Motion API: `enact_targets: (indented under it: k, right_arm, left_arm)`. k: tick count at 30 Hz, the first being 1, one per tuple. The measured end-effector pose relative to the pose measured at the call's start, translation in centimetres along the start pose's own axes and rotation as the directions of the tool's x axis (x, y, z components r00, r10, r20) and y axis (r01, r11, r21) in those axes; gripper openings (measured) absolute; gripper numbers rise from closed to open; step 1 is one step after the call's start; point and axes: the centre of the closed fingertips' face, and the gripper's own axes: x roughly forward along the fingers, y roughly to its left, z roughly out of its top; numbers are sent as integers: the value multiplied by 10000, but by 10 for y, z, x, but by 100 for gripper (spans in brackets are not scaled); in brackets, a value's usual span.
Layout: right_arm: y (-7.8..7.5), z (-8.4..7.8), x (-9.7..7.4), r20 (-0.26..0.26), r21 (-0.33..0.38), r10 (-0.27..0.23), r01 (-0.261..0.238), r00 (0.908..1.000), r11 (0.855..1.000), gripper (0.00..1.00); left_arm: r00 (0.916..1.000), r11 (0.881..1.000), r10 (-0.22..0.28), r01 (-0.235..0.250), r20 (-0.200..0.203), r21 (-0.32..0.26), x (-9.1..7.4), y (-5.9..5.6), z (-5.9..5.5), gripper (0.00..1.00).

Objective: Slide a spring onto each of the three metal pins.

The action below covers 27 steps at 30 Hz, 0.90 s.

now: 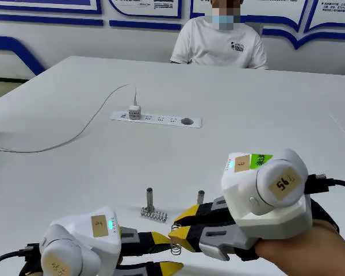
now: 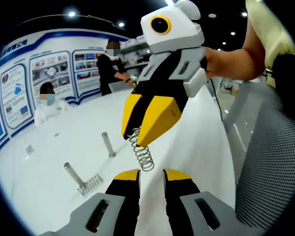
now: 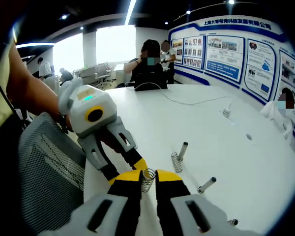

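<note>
The right gripper [image 3: 148,176] pinches a small coiled steel spring [image 2: 140,150] in its yellow fingers, the coil's long axis roughly upright. The short grey metal pin [image 1: 200,197] stands on the white table [image 1: 230,98] just beyond those fingers. The left gripper [image 2: 151,173], farther from that pin, waits under the spring with its fingers narrowly parted and empty.

A wide white surface [image 1: 247,109] fills the room. Toward its middle lies a white power strip [image 1: 161,119] with a small charger [image 1: 135,111] plugged in, and its thin cable [image 1: 86,127] curves off to the left. A person in a white T-shirt [image 1: 218,43] sits at the far side, beneath blue-trimmed wall boards [image 1: 46,8]. A grey mesh chair [image 2: 265,162] stands beside the near edge.
</note>
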Motion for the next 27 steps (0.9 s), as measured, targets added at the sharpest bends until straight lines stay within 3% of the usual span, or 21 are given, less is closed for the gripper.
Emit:
enact_targets:
  k: [9,27]
  right_arm:
    - [-11,3,-6,51,15,-287,287,9996,9996,12]
    - [-26,6,-15,185,149,-713,710,9973,9974,12]
  left_arm:
    - [9994,9977,355,-352,36,-582,-7,8,-6,27]
    - [9935,9868,1134,-1115,99,-1170,-24,28,-11,38]
